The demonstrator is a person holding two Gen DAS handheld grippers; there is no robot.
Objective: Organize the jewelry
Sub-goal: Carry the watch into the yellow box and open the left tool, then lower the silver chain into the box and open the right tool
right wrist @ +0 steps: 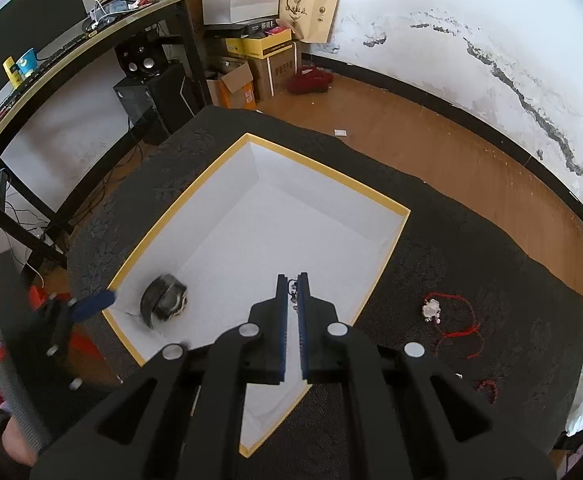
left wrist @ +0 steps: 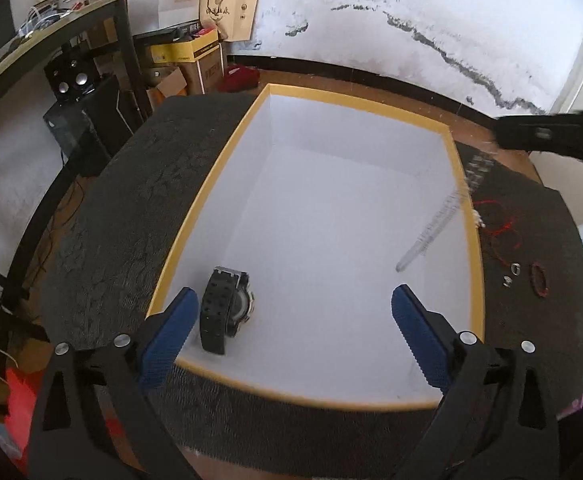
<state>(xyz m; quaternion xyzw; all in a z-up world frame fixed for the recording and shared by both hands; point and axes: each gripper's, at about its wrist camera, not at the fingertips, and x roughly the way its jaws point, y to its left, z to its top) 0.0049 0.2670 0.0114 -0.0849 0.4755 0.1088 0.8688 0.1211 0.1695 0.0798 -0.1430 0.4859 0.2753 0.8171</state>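
So the right gripper (right wrist: 291,280), pinching a thin chain (right wrist: 292,286) that dangles straight down, hangs right over the box (right wrist: 195,200), while the left gripper (left wrist: 291,304) is spread wide beside the watch (left wrist: 227,308).

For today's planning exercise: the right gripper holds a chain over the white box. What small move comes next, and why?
Probably open the right gripper: its fingers pinch the chain above the box, away from the watch, so it should drop inside.
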